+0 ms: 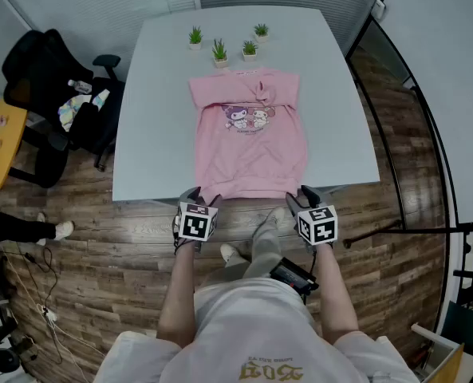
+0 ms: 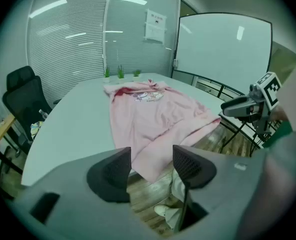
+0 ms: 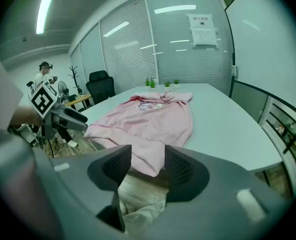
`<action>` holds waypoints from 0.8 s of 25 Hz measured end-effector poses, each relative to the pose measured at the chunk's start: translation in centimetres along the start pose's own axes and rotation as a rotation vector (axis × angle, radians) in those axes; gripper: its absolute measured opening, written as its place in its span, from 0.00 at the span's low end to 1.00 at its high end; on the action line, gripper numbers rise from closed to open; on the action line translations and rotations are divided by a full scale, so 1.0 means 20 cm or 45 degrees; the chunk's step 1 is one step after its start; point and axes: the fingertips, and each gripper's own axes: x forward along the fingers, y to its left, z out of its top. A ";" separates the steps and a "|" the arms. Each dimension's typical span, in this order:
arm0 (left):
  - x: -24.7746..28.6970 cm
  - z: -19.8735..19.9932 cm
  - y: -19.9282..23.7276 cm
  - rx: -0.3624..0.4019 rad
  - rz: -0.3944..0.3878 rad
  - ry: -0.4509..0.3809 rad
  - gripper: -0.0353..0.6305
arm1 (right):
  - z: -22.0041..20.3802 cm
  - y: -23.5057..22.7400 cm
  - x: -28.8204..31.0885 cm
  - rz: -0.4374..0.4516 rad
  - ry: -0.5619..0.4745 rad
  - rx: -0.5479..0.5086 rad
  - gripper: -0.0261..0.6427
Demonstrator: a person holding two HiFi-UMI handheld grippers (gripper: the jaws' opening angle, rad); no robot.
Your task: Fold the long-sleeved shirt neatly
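office room, wood floor point(image 1: 100, 238), blinds behind glass on the far side. entries run left to right.

- black office chair point(image 1: 53, 78): off the bench's left side, well apart from the work and no part of it.
- pale bench point(image 1: 156, 118): carries the task's thing. four small potted plants point(image 1: 220, 50) stand at its far edge, just beyond the collar, so they do not sit on the cloth.
- left claw point(image 1: 202, 196): at the near edge, by the hem's left corner. jaws spread, nothing pinched; the corner shows in the gap ahead of the pads. judged: lined up to take that corner.
- long-sleeved shirt point(image 1: 252, 146): pink, printed front up, flat in the middle of the bench, collar away from the person. the hem droops over the near edge, which leaves both corners free to be pinched. the sleeves do not lie out to the sides.
- right claw point(image 1: 301, 196): by the hem's right corner, mirroring the left. jaws spread, empty. judged: both corners are wanted together, so the hem lifts level and a fold toward the collar stays square.
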 end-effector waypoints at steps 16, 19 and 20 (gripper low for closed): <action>0.15 -0.19 0.09 0.112 0.124 0.201 0.41 | -0.17 -0.11 0.20 -0.088 0.254 -0.192 0.30; 0.16 -0.18 0.10 0.075 0.125 0.209 0.35 | -0.15 -0.13 0.20 -0.101 0.248 -0.194 0.13; 0.15 -0.17 0.10 0.051 0.120 0.195 0.32 | -0.14 -0.13 0.20 -0.094 0.241 -0.180 0.08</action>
